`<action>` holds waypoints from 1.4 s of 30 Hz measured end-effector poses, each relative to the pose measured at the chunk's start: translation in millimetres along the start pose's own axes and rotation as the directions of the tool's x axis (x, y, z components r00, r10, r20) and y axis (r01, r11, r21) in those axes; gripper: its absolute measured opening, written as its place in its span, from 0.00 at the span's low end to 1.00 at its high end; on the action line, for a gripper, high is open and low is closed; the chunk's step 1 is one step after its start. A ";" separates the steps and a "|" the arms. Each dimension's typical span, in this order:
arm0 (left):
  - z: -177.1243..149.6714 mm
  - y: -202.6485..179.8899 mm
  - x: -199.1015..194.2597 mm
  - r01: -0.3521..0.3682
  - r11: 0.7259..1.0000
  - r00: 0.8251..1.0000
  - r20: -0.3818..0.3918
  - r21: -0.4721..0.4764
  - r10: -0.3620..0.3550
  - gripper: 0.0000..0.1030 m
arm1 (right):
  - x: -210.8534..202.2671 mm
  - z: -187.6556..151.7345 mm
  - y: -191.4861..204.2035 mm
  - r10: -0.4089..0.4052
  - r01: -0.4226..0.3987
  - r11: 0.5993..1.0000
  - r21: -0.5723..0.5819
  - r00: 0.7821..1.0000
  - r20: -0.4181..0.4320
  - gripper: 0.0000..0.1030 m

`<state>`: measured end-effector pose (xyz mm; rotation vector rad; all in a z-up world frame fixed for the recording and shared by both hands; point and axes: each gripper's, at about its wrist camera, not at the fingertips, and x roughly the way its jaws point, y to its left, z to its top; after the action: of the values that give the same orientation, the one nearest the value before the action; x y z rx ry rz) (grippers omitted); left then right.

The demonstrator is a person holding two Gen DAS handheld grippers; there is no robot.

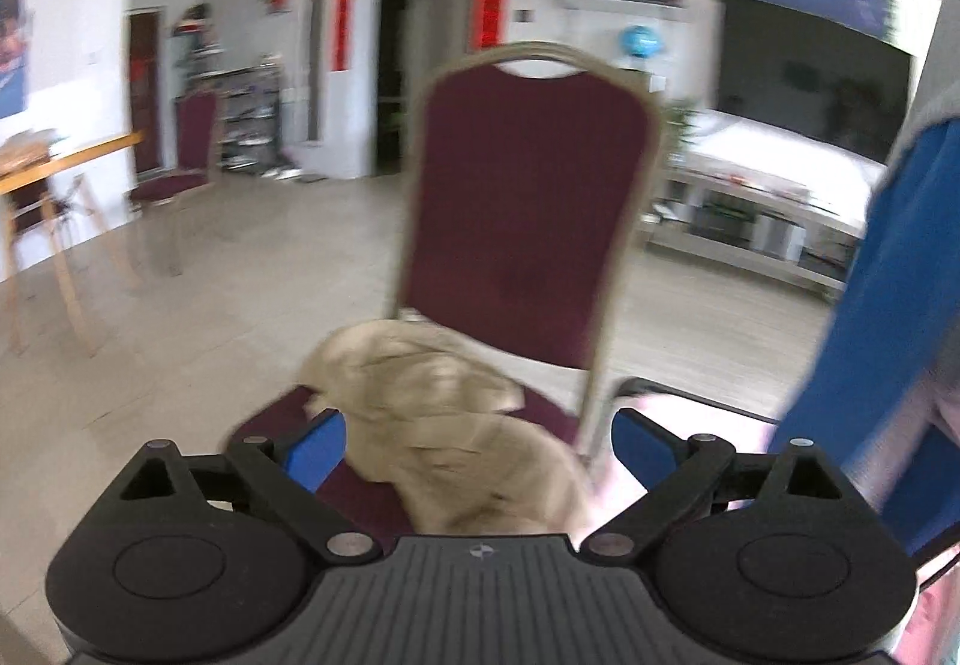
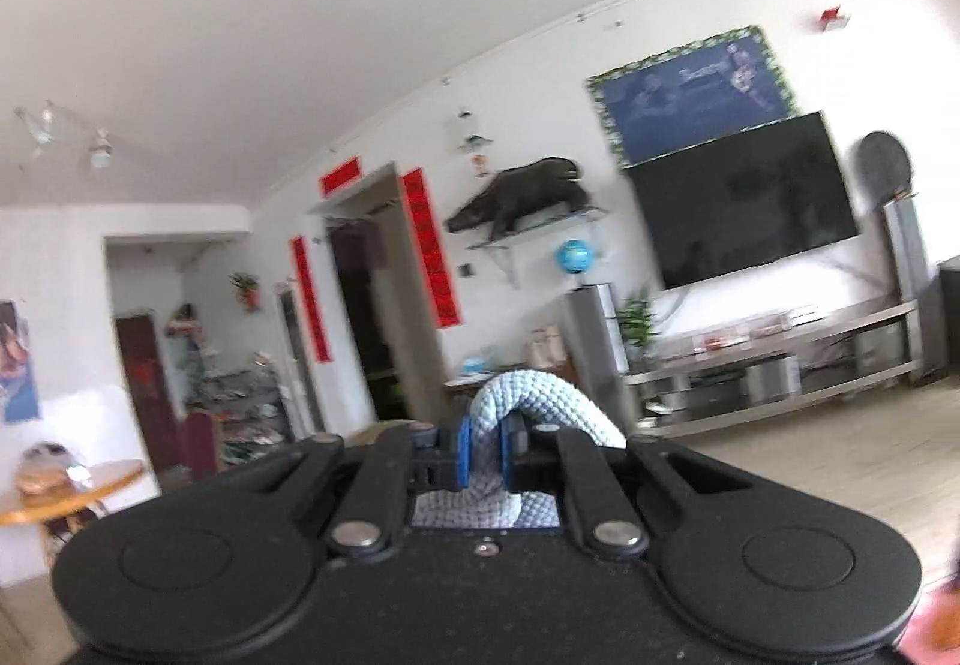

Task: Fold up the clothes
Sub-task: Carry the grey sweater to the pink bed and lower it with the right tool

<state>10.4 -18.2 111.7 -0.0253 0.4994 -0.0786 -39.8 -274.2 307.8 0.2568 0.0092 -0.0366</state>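
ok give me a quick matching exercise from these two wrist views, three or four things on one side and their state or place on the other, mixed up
Things:
1. left gripper
2. right gripper
3. beige garment
4. black television

States or places:
A. mounted on the wall
B. shut on a light knitted fabric
C. open, nothing between its pads
D. lying crumpled on the maroon chair

Pairs: 1-C, 2-B, 3-D, 4-A
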 end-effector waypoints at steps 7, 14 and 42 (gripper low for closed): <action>-34.8 -62.3 0.7 0.152 0.983 0.987 -0.066 0.100 -0.146 0.93 | -18.0 -3.9 -48.8 -0.148 0.146 0.989 -0.033 0.986 -0.074 0.09; -48.8 -79.5 20.5 0.135 0.982 0.986 -0.112 0.135 -0.120 0.92 | 14.5 -20.4 -63.3 -0.150 0.156 0.987 0.047 0.982 -0.117 0.09; -153.6 -170.0 73.5 0.249 0.925 0.894 -0.435 0.288 -0.105 0.88 | -141.5 -317.6 -355.4 -0.255 0.584 0.653 0.483 0.769 -0.586 0.41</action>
<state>-10.7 -194.4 -50.8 0.2897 0.9034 -0.3583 -195.8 -532.1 -87.6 0.9664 0.5699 -0.4765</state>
